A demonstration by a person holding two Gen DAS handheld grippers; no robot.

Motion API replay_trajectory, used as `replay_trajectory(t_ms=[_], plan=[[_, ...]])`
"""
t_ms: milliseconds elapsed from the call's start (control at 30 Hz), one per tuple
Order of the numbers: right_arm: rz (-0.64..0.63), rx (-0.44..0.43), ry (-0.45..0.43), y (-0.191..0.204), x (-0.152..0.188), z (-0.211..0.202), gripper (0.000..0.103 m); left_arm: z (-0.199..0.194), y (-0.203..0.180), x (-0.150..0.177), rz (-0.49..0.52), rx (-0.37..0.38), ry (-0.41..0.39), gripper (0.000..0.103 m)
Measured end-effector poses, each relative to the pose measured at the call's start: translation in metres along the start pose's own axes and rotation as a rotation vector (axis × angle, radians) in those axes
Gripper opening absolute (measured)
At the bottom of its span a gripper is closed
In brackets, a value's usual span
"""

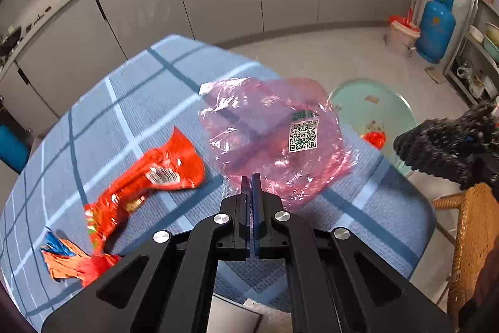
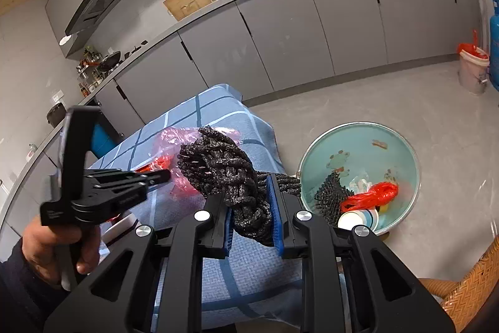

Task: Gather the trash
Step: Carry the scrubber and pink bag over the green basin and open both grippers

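Here, crinkled pink film, knobbly black foam

Left gripper: jaws pinched on the edge of the pink plastic bag, which fills the space straight ahead. Left of the jaws, red wrapper and an orange-blue wrapper lie on the tablecloth; bare cloth beyond them.

Right gripper: black knotted bundle blocks ahead of the jaws. Right of them, open floor, then the teal basin. Wicker chair close at lower right.
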State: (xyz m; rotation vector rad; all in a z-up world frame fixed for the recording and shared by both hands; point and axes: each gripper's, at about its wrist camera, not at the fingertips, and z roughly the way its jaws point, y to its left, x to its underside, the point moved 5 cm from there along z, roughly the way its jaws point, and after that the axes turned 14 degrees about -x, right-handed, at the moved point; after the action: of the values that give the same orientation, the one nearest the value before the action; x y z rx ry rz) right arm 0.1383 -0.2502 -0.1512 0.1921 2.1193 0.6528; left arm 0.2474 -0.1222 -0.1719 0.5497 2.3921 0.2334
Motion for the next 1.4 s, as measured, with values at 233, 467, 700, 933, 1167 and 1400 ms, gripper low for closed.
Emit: replay_trajectory(t_ms=[233,467,700,933,1167,1400], plan=[[0.015,0.055,-0.044,-0.027,-0.013,-0.014,0.021,-0.035,-0.004,-0.029,-0.013,-0.024,-0.112,0.002],[0.043,0.122,-0.094,-0.061,-0.024,-0.03,0.021,-0.053,-0.035,-0.056,0.02,0.003,-0.182,0.002],[0.083,0.181,-0.117,-0.096,-0.03,-0.036,0.021,-0.066,-0.077,-0.077,0.08,0.061,-0.235,0.002],[0.14,0.226,-0.102,-0.138,-0.027,-0.018,0.021,-0.037,-0.12,-0.082,0.126,0.084,-0.198,0.002],[0.182,0.257,-0.034,-0.176,-0.013,0.016,0.063,-0.007,-0.149,-0.083,0.143,0.098,-0.173,0.077],[0.214,0.289,-0.055,-0.181,-0.003,0.0,0.076,-0.011,-0.132,-0.082,0.146,0.003,-0.199,0.081]])
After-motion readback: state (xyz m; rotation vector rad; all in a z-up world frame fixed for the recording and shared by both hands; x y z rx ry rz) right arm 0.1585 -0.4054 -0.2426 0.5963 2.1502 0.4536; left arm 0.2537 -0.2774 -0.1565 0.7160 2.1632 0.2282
